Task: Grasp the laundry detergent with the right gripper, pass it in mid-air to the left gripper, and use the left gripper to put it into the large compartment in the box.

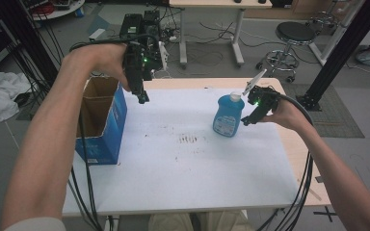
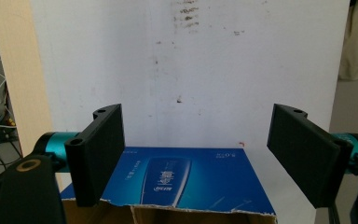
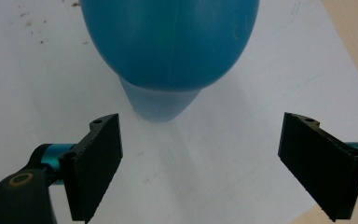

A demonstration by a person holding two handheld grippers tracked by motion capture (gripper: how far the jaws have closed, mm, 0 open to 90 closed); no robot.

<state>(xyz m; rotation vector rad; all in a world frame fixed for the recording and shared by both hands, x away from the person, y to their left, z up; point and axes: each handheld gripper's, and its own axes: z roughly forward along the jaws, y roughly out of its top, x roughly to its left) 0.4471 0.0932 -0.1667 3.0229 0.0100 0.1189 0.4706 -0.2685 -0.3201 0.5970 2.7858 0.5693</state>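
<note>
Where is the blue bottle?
In the high view the bottle stands upright on the right part of the white table, just left of the right tool, far from the box.

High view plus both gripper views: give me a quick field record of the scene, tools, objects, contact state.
surface: white table top
box: blue cardboard box, open top, at the table's left edge
bottle: blue bottle, upright, right of centre
left tool: left tool open, raised by the box's far right corner, holding nothing
right tool: right tool open, just right of the bottle, no contact visible
marks: dark smudges mid-table
</note>
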